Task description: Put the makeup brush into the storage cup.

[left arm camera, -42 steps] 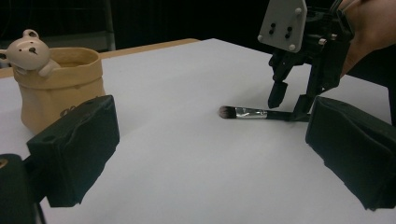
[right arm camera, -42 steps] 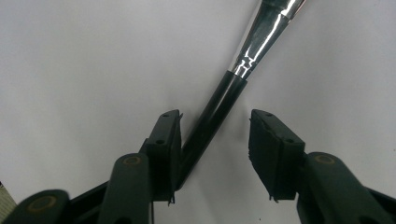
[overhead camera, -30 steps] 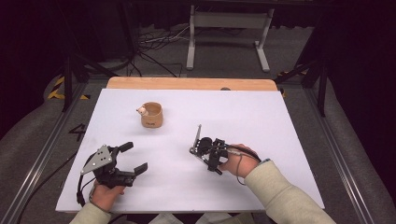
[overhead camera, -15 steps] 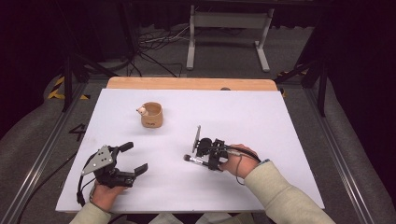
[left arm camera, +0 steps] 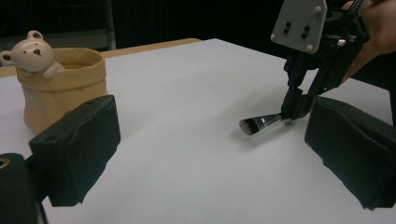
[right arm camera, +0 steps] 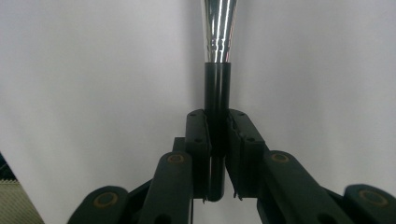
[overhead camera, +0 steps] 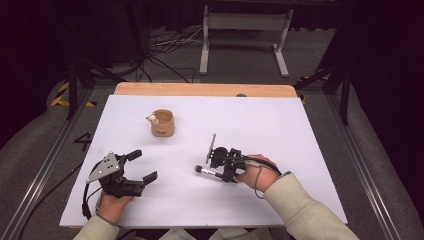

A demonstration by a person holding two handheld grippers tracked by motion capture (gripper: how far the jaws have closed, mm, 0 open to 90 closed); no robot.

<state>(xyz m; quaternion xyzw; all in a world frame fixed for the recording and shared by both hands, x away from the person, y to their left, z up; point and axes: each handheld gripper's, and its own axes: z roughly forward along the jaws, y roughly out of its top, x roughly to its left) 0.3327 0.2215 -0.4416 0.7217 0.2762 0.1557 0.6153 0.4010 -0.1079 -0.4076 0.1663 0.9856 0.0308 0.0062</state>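
The brush has a glossy black handle, likely plastic, and a polished, mirror-bright metal ferrule; its dark bristles look soft and matt. The right tongs are matt black plastic. The left tongs' pads look like matt, slightly wrinkled black rubber. The desk top is smooth, matt white, with a bare wood edge. The cup looks like smooth, matt tan ceramic.

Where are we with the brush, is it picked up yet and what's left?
Done: the right gripper has clamped the brush by its black handle, jaws shut on it. In hand: the brush lies nearly level, bristles low over the white table, apart from the cup. The left gripper is open and holds nothing. Left, probably: carry the brush to the bear cup and stand it inside.
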